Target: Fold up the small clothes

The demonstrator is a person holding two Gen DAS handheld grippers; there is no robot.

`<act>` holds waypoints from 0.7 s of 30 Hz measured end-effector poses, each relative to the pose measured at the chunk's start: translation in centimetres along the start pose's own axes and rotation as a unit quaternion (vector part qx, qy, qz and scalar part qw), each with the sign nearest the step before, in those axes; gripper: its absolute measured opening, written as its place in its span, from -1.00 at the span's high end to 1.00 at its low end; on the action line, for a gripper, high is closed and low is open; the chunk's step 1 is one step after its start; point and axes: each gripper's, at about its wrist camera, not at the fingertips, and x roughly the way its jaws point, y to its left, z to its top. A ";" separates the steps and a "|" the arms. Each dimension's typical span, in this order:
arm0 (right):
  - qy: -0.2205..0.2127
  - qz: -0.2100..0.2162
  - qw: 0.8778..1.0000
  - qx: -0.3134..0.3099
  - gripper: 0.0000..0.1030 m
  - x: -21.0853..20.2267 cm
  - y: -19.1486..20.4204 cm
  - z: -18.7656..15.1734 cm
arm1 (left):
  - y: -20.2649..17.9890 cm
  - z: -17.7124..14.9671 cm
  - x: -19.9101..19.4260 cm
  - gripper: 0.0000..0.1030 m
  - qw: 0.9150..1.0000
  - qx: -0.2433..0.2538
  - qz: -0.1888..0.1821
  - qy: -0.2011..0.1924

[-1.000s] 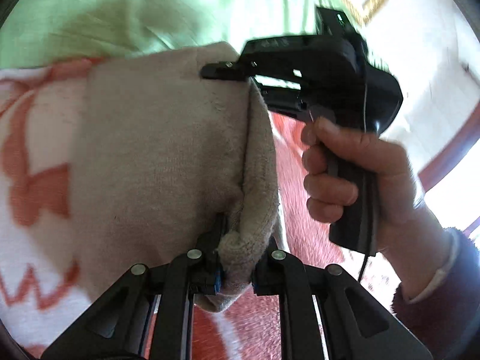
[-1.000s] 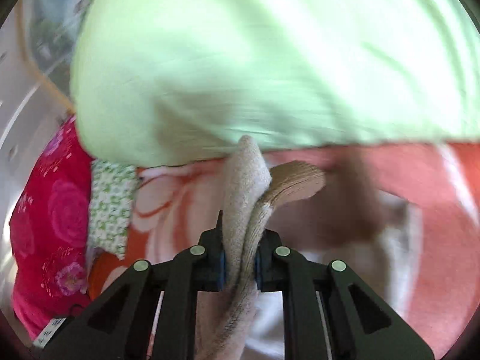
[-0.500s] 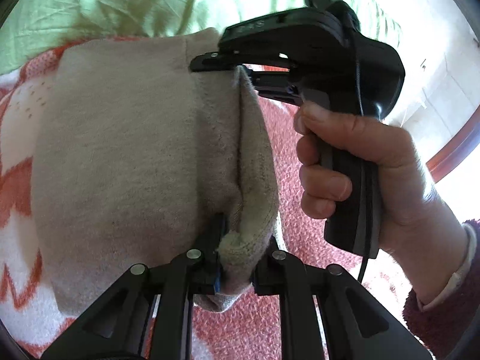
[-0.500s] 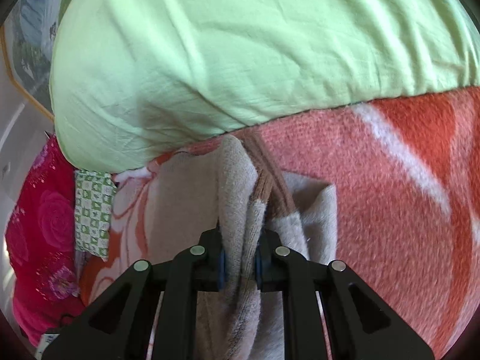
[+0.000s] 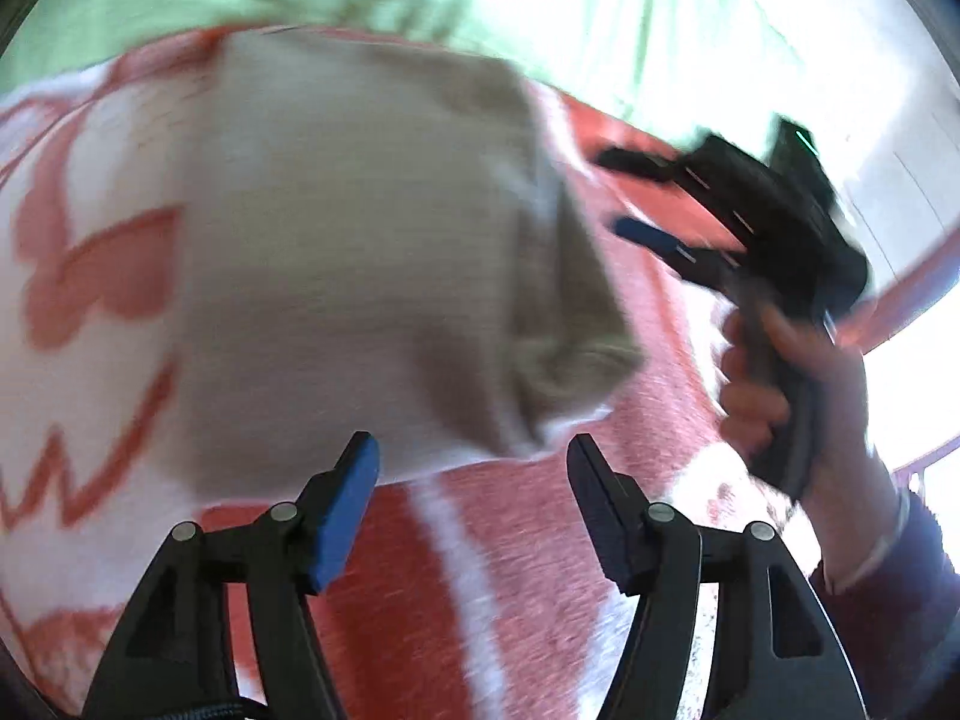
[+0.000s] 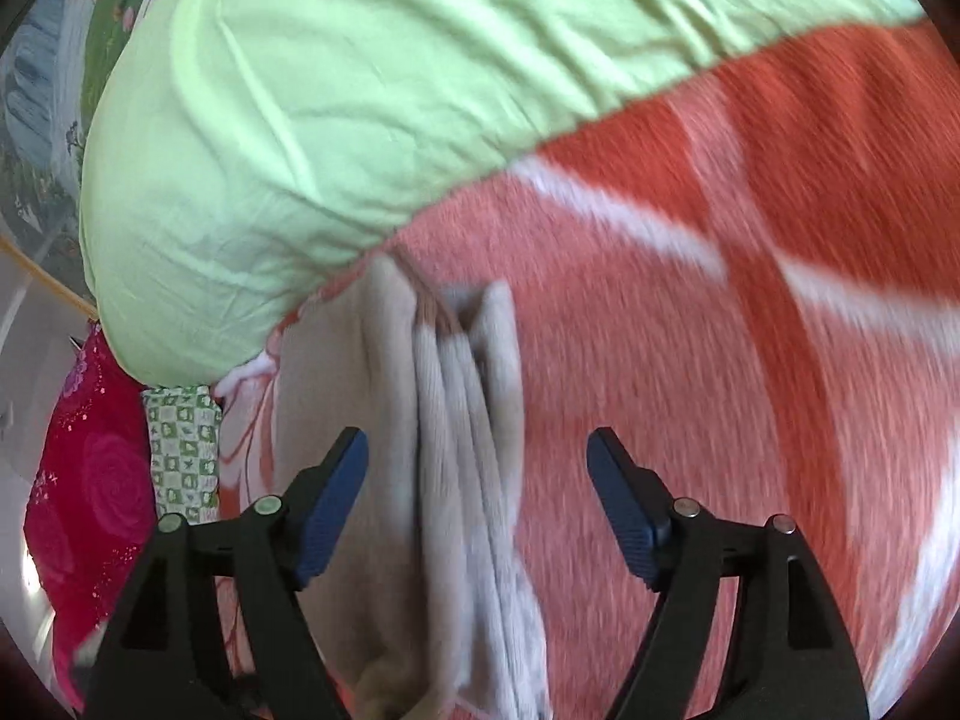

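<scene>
I have just opened both claws to release the fold. The left claw [image 5: 471, 501] is wide open and empty, the beige knit garment [image 5: 360, 276] lying folded on the red-and-white blanket [image 5: 540, 588] at its 12 o'clock. The right claw [image 6: 477, 495] is equally open; the garment's layered edge [image 6: 456, 420] lies between its jaws, untouched.

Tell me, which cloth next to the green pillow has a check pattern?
The small green-and-white cloth, below the pillow. The dark pink fabric beside it bears roses; the beige garment is plain.
</scene>
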 end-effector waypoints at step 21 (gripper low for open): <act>0.069 0.012 0.996 -0.049 0.20 4.7 2.7 -3.6 | 9.7 6.1 4.2 -0.34 0.989 -0.136 0.055 -0.005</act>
